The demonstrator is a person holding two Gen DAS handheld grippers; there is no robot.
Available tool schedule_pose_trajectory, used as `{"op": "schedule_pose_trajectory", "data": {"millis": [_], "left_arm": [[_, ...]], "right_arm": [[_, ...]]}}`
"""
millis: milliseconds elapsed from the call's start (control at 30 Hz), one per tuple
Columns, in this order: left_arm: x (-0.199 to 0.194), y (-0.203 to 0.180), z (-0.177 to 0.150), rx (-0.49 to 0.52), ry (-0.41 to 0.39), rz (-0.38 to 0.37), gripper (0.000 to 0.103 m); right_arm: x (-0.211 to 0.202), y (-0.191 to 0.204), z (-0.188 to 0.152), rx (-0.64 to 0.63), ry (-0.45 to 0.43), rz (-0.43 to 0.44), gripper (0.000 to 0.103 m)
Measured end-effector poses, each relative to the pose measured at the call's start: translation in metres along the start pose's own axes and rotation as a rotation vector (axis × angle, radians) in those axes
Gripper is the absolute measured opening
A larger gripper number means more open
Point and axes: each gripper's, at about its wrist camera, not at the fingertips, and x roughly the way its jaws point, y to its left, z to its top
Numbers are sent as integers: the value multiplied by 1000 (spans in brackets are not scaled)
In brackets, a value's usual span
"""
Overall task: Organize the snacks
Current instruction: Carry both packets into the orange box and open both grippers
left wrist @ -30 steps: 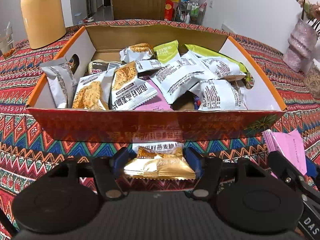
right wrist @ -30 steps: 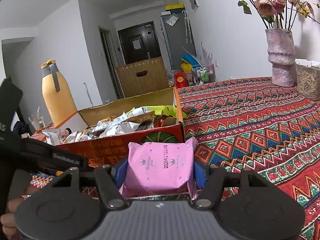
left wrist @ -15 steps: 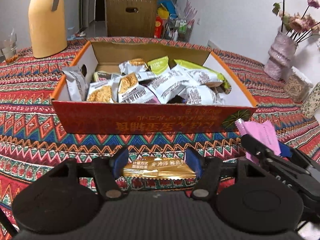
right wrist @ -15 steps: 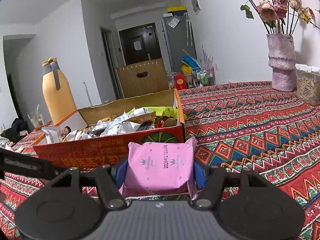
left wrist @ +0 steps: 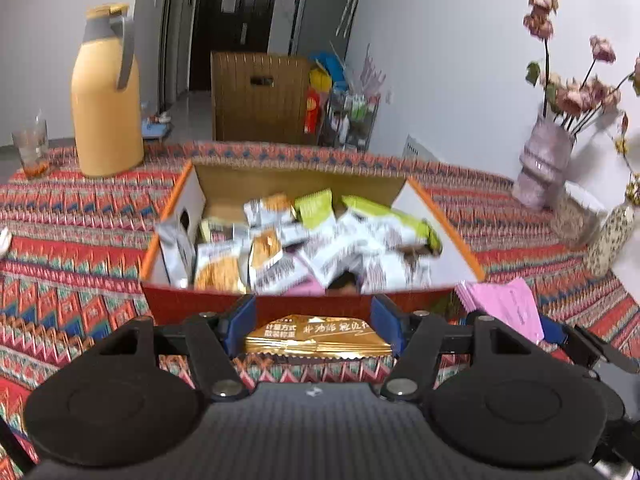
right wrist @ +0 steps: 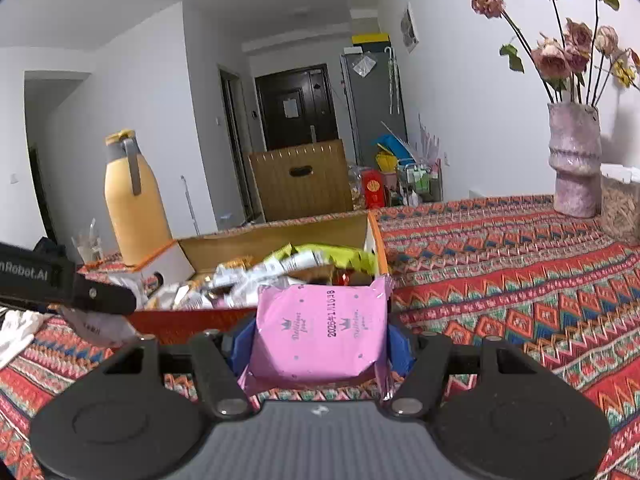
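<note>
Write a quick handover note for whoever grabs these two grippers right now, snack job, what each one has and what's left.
Left gripper: shut on gold packet, in front of the snack box.
Right gripper: shut on pink packet, near the box's right front corner.
Done: the box on the patterned tablecloth already holds many packets.
Left: both held packets are still outside the box; placing them inside looks like the next step.

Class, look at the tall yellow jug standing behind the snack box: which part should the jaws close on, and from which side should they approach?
Probably the grey handle of the yellow jug. It stands upright, its body looks too broad for the jaws, and the narrow handle runs down its right side in the left wrist view, so come in level from there.
</note>
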Motion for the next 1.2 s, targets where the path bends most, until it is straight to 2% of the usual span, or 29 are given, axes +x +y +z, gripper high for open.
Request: {"op": "schedule_pose_trajectory", "data": {"millis": [267,467,767,933,1200], "left_arm": [[-2,-3,29,-16,-95,6,65],[9,6,48,-66,-157,38,65],[37,21,61,-97,-204,87,65],[55,32,58,-106,-222,138,65],[80,44,52,-111,-179,175,65]], "right_arm": [[7,14,32,-25,-50,1,65],[32,25,50,-46,-54,-1,65],[77,31,69,-50,-45,-22,65],[97,32,67,-53,-48,-41,65],[110,33,55,-61,-34,-49,65]]}}
